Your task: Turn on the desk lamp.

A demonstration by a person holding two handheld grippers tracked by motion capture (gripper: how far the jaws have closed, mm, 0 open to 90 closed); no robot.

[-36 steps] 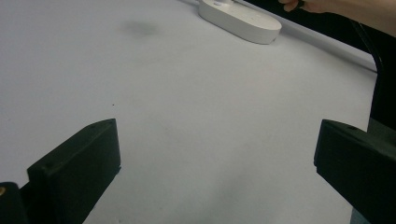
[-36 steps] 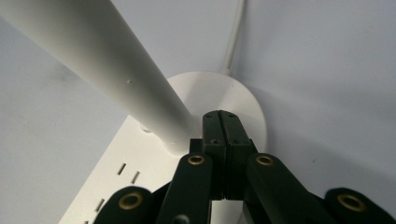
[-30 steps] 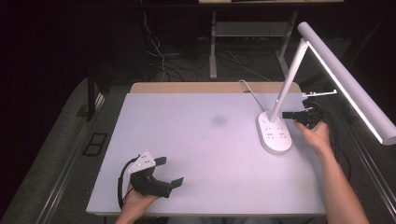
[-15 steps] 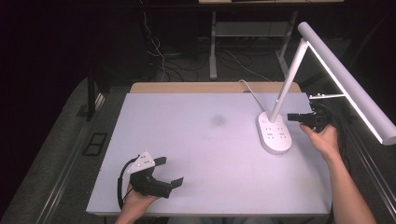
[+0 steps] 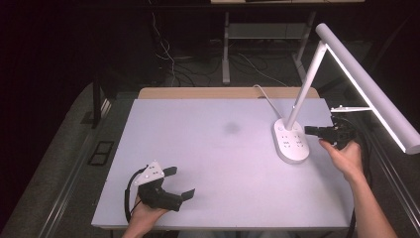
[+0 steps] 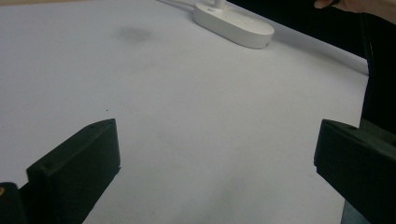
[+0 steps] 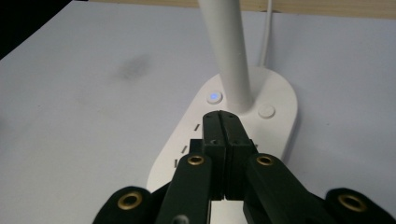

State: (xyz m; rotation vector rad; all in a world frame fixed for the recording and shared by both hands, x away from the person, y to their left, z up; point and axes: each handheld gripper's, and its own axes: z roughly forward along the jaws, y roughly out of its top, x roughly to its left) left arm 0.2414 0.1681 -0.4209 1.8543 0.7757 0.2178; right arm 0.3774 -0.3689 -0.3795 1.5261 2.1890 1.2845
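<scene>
A white desk lamp stands at the table's right, its oval base (image 5: 291, 141) on the white tabletop (image 5: 213, 148), with a slanted stem and a lit bar head (image 5: 371, 94). My right gripper (image 5: 311, 130) is shut with nothing in it, held just right of the base with its tip pointing at it. In the right gripper view the shut jaws (image 7: 222, 117) hover over the base (image 7: 282, 93), near a glowing blue button (image 7: 214, 97) and the stem (image 7: 226, 46). My left gripper (image 5: 180, 182) rests open at the front left. Its jaws (image 6: 217, 154) stand wide apart over bare table.
The lamp's white cord (image 5: 265, 94) runs from the base to the table's back edge. A faint dark smudge (image 5: 232, 128) marks the table's middle. Dark floor, cables and a desk frame lie beyond the table. The lamp head overhangs the right edge.
My right hand has drawn a little to the right and up, away from the lamp base, jaws still shut. The left gripper has stayed put.
</scene>
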